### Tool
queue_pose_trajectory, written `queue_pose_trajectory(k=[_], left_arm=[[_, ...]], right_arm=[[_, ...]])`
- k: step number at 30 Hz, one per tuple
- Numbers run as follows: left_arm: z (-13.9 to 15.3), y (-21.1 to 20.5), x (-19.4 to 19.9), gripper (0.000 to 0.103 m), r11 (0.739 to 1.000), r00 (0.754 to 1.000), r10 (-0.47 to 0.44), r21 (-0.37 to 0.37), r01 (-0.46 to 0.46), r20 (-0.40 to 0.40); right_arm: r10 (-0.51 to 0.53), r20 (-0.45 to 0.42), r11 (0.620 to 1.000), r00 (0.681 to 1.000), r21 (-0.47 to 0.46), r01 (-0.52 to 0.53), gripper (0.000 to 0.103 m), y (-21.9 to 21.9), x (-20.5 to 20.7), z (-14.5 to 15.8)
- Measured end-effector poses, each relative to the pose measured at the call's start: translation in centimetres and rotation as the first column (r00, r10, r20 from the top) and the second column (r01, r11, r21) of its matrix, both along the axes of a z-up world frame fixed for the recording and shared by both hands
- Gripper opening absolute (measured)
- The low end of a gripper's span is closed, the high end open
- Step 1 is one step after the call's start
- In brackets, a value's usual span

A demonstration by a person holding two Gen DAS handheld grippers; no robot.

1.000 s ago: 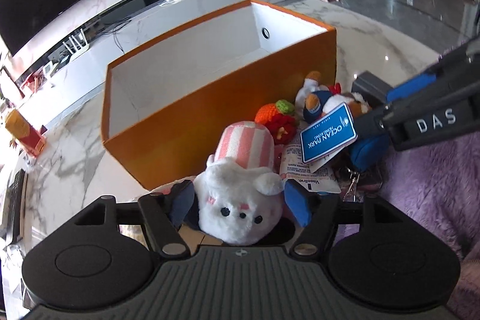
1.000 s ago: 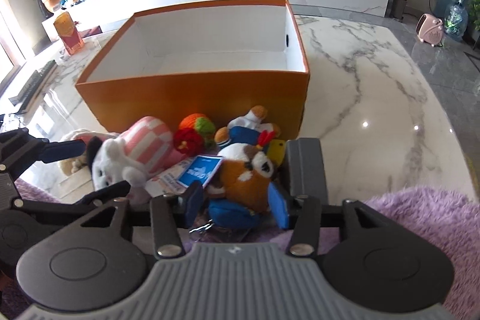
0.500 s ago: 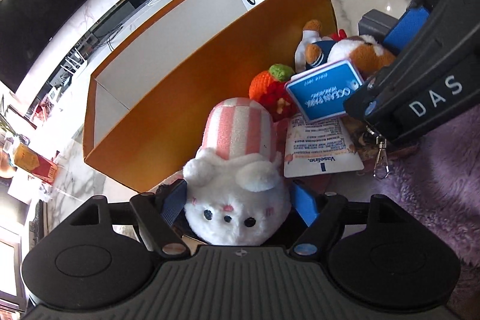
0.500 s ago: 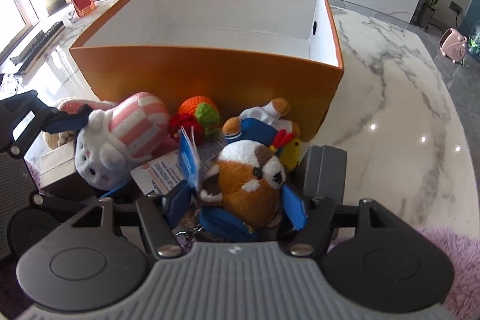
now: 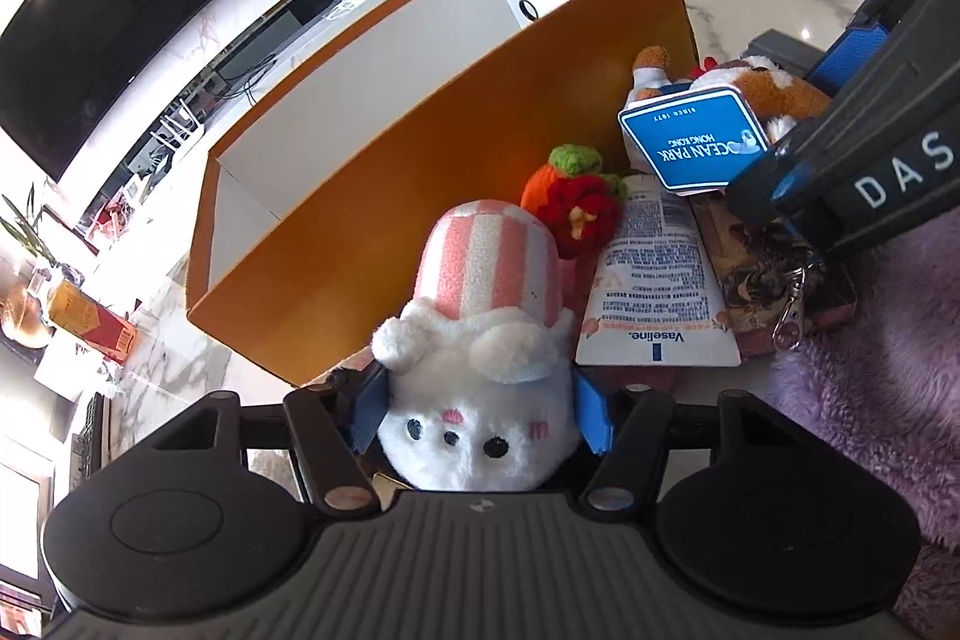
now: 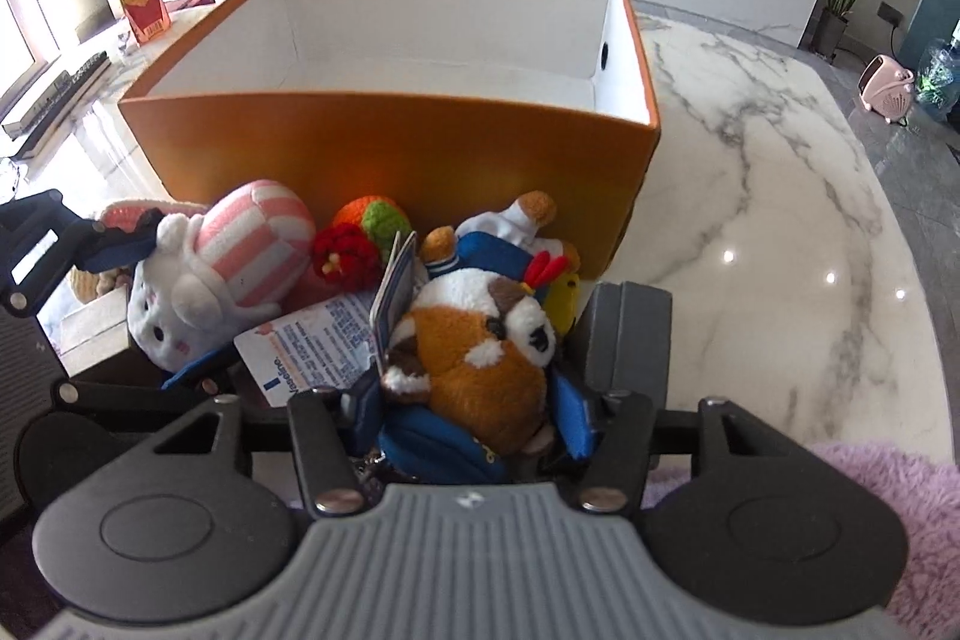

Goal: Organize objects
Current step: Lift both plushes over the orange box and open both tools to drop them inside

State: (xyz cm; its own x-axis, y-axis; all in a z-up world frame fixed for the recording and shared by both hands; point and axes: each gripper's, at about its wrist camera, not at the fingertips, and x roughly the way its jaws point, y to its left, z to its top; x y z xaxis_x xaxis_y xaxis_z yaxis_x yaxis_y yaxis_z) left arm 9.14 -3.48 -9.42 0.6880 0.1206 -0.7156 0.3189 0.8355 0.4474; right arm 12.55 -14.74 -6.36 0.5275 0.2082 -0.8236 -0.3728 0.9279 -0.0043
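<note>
Left wrist view: the left tool is clamped on the white bunny plush, its striped body pointing at the orange box. The right tool grips the brown-and-white plush, just before that box on the marble bench.

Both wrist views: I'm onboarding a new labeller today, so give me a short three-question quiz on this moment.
1. True or false: the orange box already holds a toy.
2. What does the left gripper clamp? A) white bunny plush B) Vaseline tube C) knitted fruit
3. Fill in: the right gripper grips the brown and white ____.

Key: 1 false; 2 A; 3 plush.
</note>
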Motion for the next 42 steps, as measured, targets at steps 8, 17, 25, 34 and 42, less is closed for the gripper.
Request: queue_pose_trajectory(k=[8,17,25,34,42], left_arm=[[3.8,1.7,-1.2,0.071,0.976,0.998,0.056,-0.209,-0.057,-0.009],[9.7,3.7,-1.4,0.071,0.900,0.998,0.064,-0.430,-0.068,-0.024],[15.0,5.5,1.4,0.071,0.865,0.997,0.054,-0.502,-0.018,0.058],[17.6,7.3,8.0,0.071,0.843,0.992,0.102,-0.535,-0.046,0.076],[11.4,8.4,15.0,0.071,0.841,0.979,0.130,-0.505,-0.194,-0.159]], right_arm=[[0.016,0.083,0.998,0.996,0.057,-0.021,0.057,-1.2,-1.7,2.6],[0.085,0.158,0.992,0.984,0.077,-0.099,0.057,-1.5,-1.7,6.5],[0.088,0.259,0.983,0.962,0.131,-0.125,0.056,-1.7,0.7,11.1],[0.041,0.341,0.977,0.939,0.183,-0.109,0.056,0.5,6.5,14.1],[0.060,0.231,0.981,0.971,0.169,-0.101,0.056,4.1,12.6,9.9]])
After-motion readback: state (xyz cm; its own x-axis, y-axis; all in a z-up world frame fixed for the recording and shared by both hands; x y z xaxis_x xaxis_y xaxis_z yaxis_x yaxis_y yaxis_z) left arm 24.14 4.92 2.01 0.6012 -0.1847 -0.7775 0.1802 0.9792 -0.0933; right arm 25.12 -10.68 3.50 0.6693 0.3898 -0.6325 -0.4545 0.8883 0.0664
